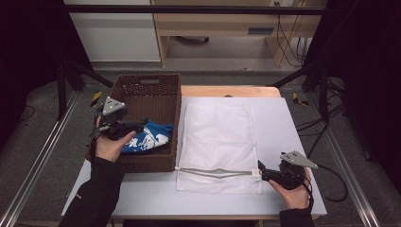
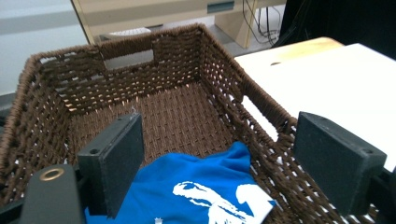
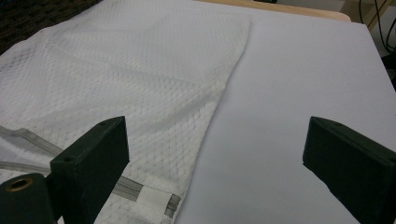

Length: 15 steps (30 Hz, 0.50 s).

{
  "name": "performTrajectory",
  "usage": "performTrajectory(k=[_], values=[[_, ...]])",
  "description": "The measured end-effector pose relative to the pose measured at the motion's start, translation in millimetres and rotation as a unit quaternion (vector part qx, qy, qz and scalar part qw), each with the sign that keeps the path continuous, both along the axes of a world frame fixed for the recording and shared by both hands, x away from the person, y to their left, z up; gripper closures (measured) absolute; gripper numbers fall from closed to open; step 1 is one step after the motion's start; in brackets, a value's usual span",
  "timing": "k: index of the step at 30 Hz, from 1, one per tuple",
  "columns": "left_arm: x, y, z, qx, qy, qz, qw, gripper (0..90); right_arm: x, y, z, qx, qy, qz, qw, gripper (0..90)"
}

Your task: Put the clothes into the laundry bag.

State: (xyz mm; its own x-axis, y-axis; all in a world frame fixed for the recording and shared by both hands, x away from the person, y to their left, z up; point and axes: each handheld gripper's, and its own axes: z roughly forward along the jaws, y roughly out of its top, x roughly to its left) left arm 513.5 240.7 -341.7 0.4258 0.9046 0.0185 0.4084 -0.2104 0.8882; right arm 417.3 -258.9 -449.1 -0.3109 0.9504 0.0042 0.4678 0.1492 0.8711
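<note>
A brown wicker basket (image 1: pixel 171 90) (image 2: pixel 42 102) stands at the table's left with a blue printed garment (image 1: pixel 150 135) (image 2: pixel 205 191) in its near right corner. My left gripper (image 1: pixel 138 126) (image 2: pixel 219 161) hovers open over the basket just above that garment, holding nothing. A white mesh laundry bag (image 1: pixel 217 142) (image 3: pixel 140 70) lies flat on the white table, its grey zipper (image 1: pixel 213 171) (image 3: pixel 126 189) along the near edge. My right gripper (image 1: pixel 261 171) (image 3: pixel 215 170) is open at the bag's near right corner, by the zipper's end.
The white tabletop (image 1: pixel 288 142) is bare to the right of the bag. A strip of wood (image 1: pixel 227 91) shows at the far edge. Metal rails (image 1: pixel 38 161) run along both sides of the table, and black frame bars (image 1: pixel 302 71) stand behind.
</note>
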Motion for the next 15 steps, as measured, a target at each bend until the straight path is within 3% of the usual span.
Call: performTrajectory(k=[5, 15], values=[[15.0, 0.1, -12.7, 0.022, 0.022, 0.004, 0.9995, 14.5, 0.5, 0.8, -0.7, -0.002, 0.0, 0.002, 1.0, 7.5], [33.9, 7.1, -37.4, 0.045, 0.057, 0.018, 0.9972, 13.3, 1.3, 1.5, -2.5, -0.002, 0.004, 0.003, 1.0, 7.3]])
